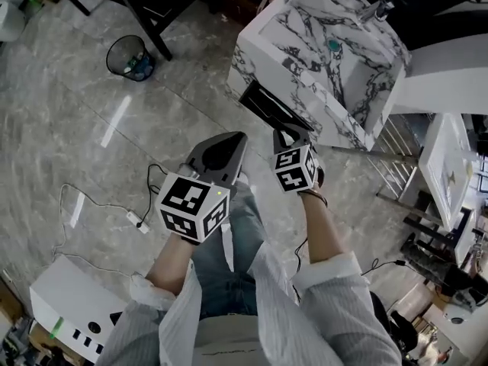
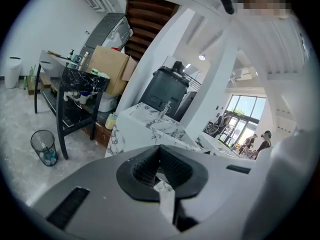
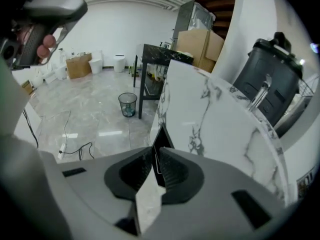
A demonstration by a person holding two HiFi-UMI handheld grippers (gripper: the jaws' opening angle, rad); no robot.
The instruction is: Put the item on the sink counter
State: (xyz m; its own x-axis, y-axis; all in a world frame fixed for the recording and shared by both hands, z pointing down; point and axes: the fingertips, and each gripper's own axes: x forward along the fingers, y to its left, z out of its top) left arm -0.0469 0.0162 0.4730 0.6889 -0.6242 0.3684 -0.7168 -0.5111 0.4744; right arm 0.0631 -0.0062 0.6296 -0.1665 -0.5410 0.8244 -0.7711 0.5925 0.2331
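Head view: my right gripper [image 1: 290, 136] held over floor, pinching thin dark flat item [image 1: 267, 107]. Item in air, near side wall of marble sink bench [image 1: 263, 44]; contact unclear. Left gripper [image 1: 235, 143] just beside right. Wire bin [image 1: 126, 56] on floor, bluish scraps inside.

Left gripper view: left gripper [image 2: 160, 151] pressed together, nothing between pads. Bench [image 2: 145, 126] ahead, black table [image 2: 75, 84] and bin [image 2: 44, 146] to left.

Right gripper view: right gripper [image 3: 155, 151] clamped on item [image 3: 160, 143], edge-on. Bench top [image 3: 220, 129] to right, faucet [image 3: 260, 96] on it.
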